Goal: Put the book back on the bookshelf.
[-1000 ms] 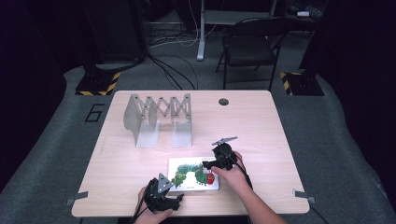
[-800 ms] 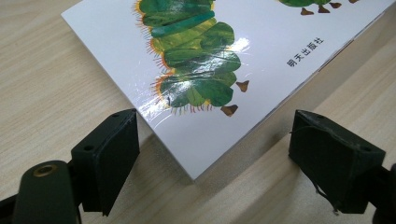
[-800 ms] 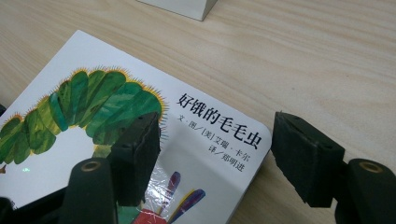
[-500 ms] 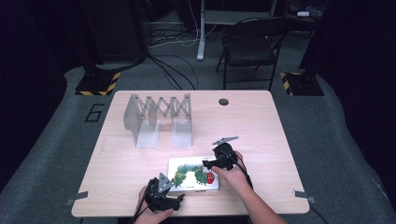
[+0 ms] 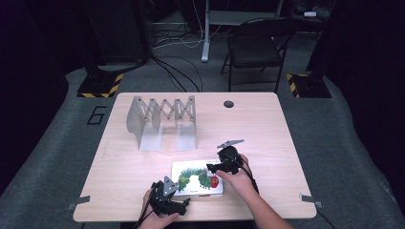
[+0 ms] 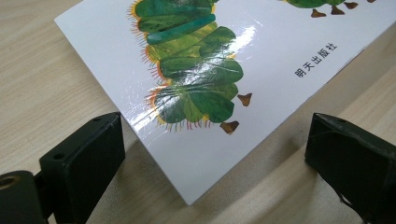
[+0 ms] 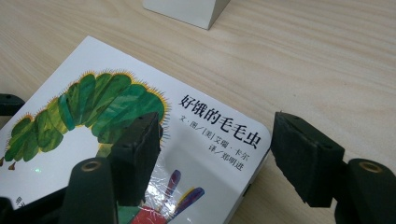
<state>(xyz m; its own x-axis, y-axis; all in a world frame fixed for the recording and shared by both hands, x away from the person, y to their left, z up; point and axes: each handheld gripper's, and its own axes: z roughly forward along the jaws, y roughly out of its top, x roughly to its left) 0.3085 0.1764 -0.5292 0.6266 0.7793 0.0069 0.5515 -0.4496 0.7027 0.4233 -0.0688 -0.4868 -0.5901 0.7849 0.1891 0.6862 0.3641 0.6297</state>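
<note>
**With both grippers at the picture book, ready for a lift**

While flat on the table [image 5: 267, 124] near its front edge, picture book [image 5: 197, 178] bracketed: left gripper [image 6: 212, 149] just opened wide, straddling the near corner, nothing pinched; right gripper [image 7: 217, 149] partly spread over the far corner, not clamped. Best closed squarely on edges. Beyond, expandable rack [image 5: 162, 121].

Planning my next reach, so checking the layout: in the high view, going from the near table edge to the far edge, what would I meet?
Left gripper → picture book with the green caterpillar cover → right gripper → grey expanding file rack → round dark cable hole in the table.
</note>
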